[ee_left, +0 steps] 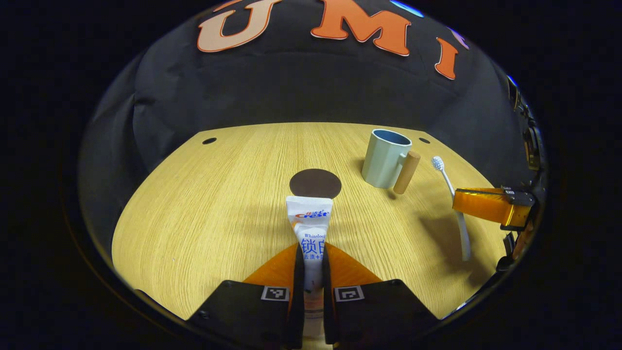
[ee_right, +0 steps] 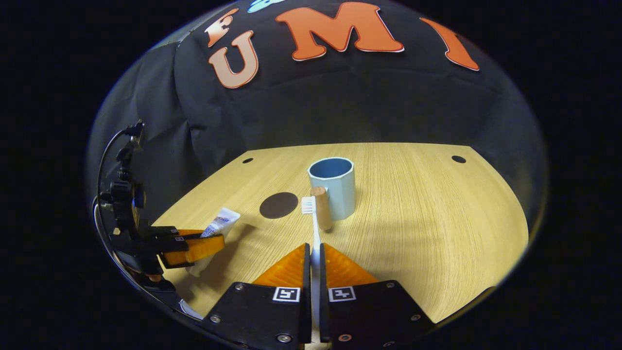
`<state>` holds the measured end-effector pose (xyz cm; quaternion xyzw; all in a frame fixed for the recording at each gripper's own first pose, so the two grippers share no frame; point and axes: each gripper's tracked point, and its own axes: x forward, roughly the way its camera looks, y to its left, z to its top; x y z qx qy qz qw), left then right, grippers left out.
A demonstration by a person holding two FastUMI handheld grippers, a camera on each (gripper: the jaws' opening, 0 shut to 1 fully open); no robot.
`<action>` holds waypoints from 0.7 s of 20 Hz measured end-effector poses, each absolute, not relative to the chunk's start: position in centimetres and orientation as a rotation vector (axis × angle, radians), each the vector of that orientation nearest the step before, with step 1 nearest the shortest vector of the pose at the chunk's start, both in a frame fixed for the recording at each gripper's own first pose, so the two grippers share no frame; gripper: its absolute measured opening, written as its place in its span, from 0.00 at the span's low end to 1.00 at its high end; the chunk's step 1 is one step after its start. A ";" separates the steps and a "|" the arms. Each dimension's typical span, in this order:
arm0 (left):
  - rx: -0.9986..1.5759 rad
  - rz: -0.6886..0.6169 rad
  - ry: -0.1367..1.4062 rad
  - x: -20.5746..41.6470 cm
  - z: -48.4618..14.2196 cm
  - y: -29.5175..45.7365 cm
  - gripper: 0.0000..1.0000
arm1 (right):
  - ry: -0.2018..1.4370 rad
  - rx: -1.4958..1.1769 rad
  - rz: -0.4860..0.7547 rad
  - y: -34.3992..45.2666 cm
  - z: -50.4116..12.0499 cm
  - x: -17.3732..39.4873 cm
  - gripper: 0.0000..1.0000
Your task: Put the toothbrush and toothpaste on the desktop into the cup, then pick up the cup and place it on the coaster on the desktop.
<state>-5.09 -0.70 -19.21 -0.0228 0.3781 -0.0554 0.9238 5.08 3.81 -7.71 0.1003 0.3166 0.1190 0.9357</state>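
Pale wood grain runs across the desktop [ee_left: 204, 214], and both items that belong in the cup are gripped but not yet delivered. The left gripper [ee_left: 313, 265] is clamped on the toothpaste [ee_left: 310, 226]: its two fingers press the tube's lower part from either side, and the flat crimped end sticks out ahead of the fingertips. The right gripper [ee_right: 315, 262] is closed on the toothbrush [ee_right: 313, 228], whose thin handle runs between the fingers, with the bristle head forward of the tips. Whether either item is already lifted clear of the wood cannot be told for certain. The cup [ee_right: 335, 187], pale blue-green with a wooden handle, stands upright and empty straight ahead of the right fingertips, the brush head almost in line with its handle; from the left gripper view it sits ahead and off to the right of the fingers. The coaster [ee_left: 315, 183], a dark round disc, lies bare on the wood just beyond the tube's far end, well apart from the cup. So the task looks to be at an early stage: both grasps appear made, while nothing is in the cup. Left to do are dropping the toothpaste and toothbrush in, then taking the cup and setting it on the coaster.
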 end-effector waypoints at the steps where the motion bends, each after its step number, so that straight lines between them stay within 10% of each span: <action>1: -0.051 -0.118 0.769 -5.0 -18.9 -0.8 0.20 | 0.635 0.214 0.244 3.6 -7.2 5.3 0.07; 14: -0.020 -0.099 0.714 -4.4 -17.7 -0.5 0.19 | 0.478 0.231 0.240 2.1 -1.2 9.5 0.07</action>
